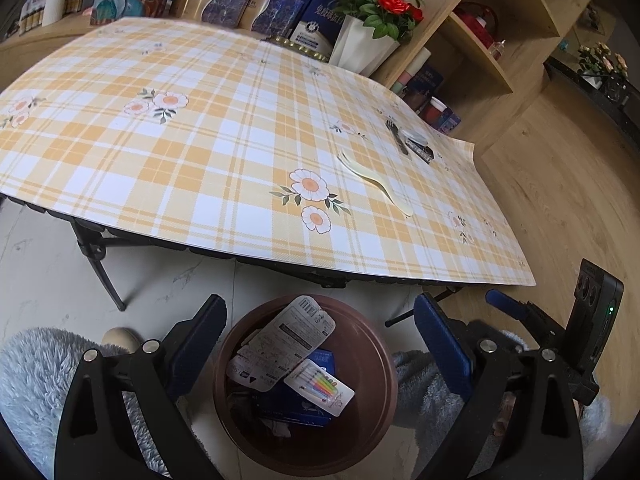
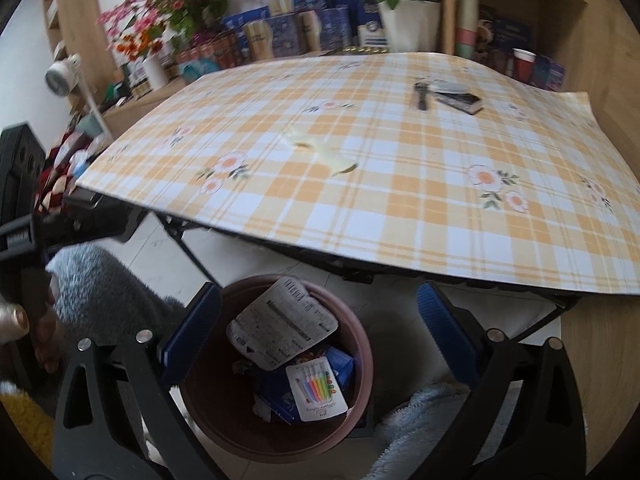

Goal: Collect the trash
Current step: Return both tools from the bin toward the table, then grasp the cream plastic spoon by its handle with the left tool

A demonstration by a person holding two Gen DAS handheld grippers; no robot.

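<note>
A: Both grippers, left gripper [image 1: 320,344] and right gripper [image 2: 318,332], are hanging wide open, empty, over the bin [image 1: 376,364]

B: Pale scrap [image 1: 378,182] is lying flat on the tablecloth [image 1: 200,160]. Looking light, floppy; I'm suggesting pinching its raised edge

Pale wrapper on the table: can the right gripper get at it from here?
Probably yes. The right gripper is open and empty over the bin; the wrapper lies alone on the cloth, nothing in front.
</note>
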